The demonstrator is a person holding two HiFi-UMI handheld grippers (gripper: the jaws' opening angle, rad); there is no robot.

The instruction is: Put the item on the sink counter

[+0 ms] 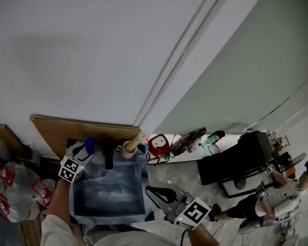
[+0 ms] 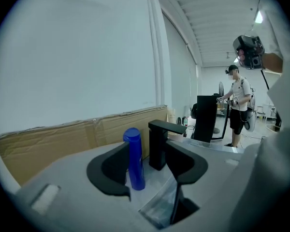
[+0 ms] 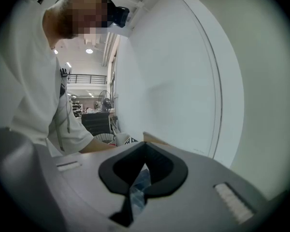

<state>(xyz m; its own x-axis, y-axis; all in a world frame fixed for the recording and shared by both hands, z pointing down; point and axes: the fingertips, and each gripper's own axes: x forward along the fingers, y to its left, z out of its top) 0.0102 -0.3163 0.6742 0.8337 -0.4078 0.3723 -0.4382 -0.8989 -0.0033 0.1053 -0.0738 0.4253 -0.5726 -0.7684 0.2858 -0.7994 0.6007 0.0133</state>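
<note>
A tall blue plastic bottle (image 2: 134, 158) with a round cap stands up straight at the back left corner of the sink counter (image 1: 145, 181). It is just left of the blocky black tap (image 1: 109, 152).

The left gripper (image 1: 83, 152) points at the bottle from the left edge of the sink. In the left gripper view its two black jaws are spread apart. The bottle is in the gap between them, close to the left jaw. There is open space between the bottle and the right jaw, so nothing squeezes it. I cannot tell if the left jaw touches it.

The right gripper (image 1: 151, 191) is by the front right corner of the sink. Its jaw tips are pressed together, and nothing is pinched between them.

Shiny clear plastic film (image 1: 110, 188) lies over the sink bowl. A flat brown cardboard sheet (image 1: 87, 129) leans on the white wall (image 1: 92, 50) behind the back edge. A small pale cup (image 1: 128, 149) sits near the back right corner, just right of the tap. A round red thing (image 1: 158, 145) is a bit further right, past the sink.

Well apart, on the far right, a person in a white shirt (image 1: 277, 193) stands beside a big black box (image 1: 233, 163).
</note>
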